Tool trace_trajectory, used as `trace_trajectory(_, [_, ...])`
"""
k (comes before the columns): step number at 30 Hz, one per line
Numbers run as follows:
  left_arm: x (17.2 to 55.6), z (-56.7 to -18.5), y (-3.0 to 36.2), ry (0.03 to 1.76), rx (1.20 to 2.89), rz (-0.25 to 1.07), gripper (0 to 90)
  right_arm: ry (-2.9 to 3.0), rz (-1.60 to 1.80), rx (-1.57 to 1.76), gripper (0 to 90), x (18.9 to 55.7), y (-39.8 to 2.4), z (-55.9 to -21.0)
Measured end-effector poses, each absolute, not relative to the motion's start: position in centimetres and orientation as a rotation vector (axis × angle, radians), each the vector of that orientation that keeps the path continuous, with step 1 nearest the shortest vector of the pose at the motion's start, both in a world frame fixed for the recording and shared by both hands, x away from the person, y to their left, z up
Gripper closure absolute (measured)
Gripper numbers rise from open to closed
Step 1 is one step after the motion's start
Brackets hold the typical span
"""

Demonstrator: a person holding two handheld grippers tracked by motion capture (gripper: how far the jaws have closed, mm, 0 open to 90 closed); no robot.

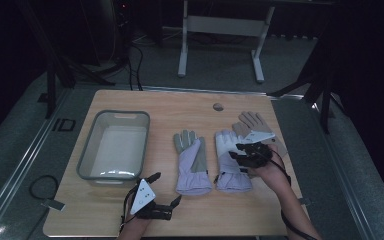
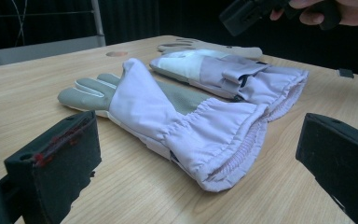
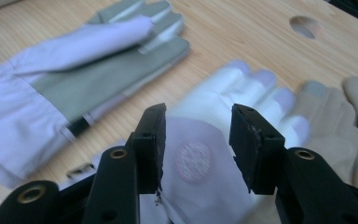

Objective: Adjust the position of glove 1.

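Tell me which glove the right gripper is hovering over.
The middle white-backed glove, between the grey-palmed glove and the beige glove; right gripper hangs open above it.

Grey plastic bin (image 1: pixel 87 150) on the wooden table (image 1: pixel 130 210); beige glove (image 1: pixel 252 121) at the right; white frame (image 1: pixel 182 45) on the floor behind

On the table (image 1: pixel 130 220) the bin (image 1: pixel 113 145) sits at about nine o'clock from the centre; the left glove (image 1: pixel 192 162) lies just past the centre toward three o'clock, and the middle glove (image 1: pixel 231 160) lies just beside it, further toward three. A third glove (image 1: pixel 252 121) lies at one o'clock from the middle glove, partly under it, and the round hole (image 1: pixel 218 106) in the tabletop lies at twelve o'clock from the gloves
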State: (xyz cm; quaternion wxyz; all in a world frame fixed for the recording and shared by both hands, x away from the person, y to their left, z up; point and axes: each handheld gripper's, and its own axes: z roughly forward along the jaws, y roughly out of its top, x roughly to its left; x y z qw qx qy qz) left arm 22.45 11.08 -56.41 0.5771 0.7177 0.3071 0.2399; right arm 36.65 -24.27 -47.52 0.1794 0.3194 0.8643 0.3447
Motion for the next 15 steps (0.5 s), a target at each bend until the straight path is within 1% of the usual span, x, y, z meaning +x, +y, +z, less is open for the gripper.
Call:
trace_trajectory(5, [22.4,-56.4,11.1,0.719,1.679,0.561,0.0,2.454,0.936,0.917,56.0,36.9,-25.3,-48.0])
trace_trajectory(6, [22.5,-56.4,11.1,0.721,1.678,0.560,0.0,2.489,0.905,0.900,54.2,37.0,-25.6,-48.6])
trace_trajectory(11, [22.5,-56.4,11.1,0.724,1.678,0.558,0.0,2.542,0.884,0.909,52.2,37.4,-25.5,-49.3])
trace_trajectory(12, [22.5,-56.4,11.1,0.723,1.679,0.558,0.0,2.569,0.876,0.916,51.1,37.7,-25.2,-50.1])
trace_trajectory(15, [22.5,-56.4,11.1,0.724,1.680,0.558,0.0,2.575,0.874,0.921,51.1,38.0,-24.9,-50.6])
